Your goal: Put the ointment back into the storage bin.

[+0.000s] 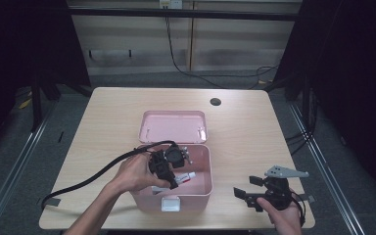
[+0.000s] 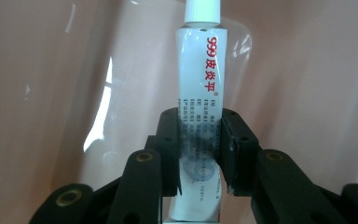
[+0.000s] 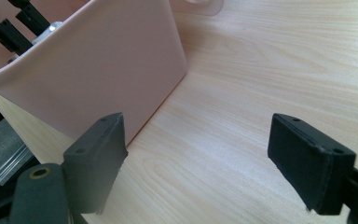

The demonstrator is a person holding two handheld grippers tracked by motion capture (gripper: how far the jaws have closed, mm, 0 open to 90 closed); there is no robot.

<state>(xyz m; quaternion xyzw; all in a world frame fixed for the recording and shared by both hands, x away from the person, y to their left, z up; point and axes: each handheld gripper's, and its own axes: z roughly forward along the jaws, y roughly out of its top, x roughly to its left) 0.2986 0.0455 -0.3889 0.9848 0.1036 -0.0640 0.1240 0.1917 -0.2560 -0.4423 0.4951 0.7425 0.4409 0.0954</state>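
Black jaws of my left gripper (image 2: 199, 149) are pinching a white ointment tube (image 2: 199, 93) across its lower body, closed onto it from both sides, with the cap end pointing away from me. Red print is running down the tube's length. I am holding it inside the pink storage box (image 1: 201, 188), just above the floor, with the glossy pink walls rising around it.

Judging by its look, the tube is light and soft-walled, so it is probably giving a little under my pads; squeezing harder risks denting it or pushing paste toward the cap. Its skin looks smooth and could be slipping if I loosen my hold. Gripping across the flat middle, as I am doing, seems the best place, since the cap end is narrow and round.

Around it, the box walls are crowding my left hand (image 1: 134, 174), so any lift is needing to go straight up before clearing the rim. From above, another small item is lying on the box floor near the tube, too small to identify. A white latch (image 1: 170, 204) is sitting on the front wall. Behind the box, its pink lid (image 1: 172, 126) is lying flat on the wooden table (image 1: 245, 132).

Off to the side, my right gripper (image 1: 255, 190) is hovering over bare tabletop with jaws spread wide and holding nothing, just beside the box's outer wall.
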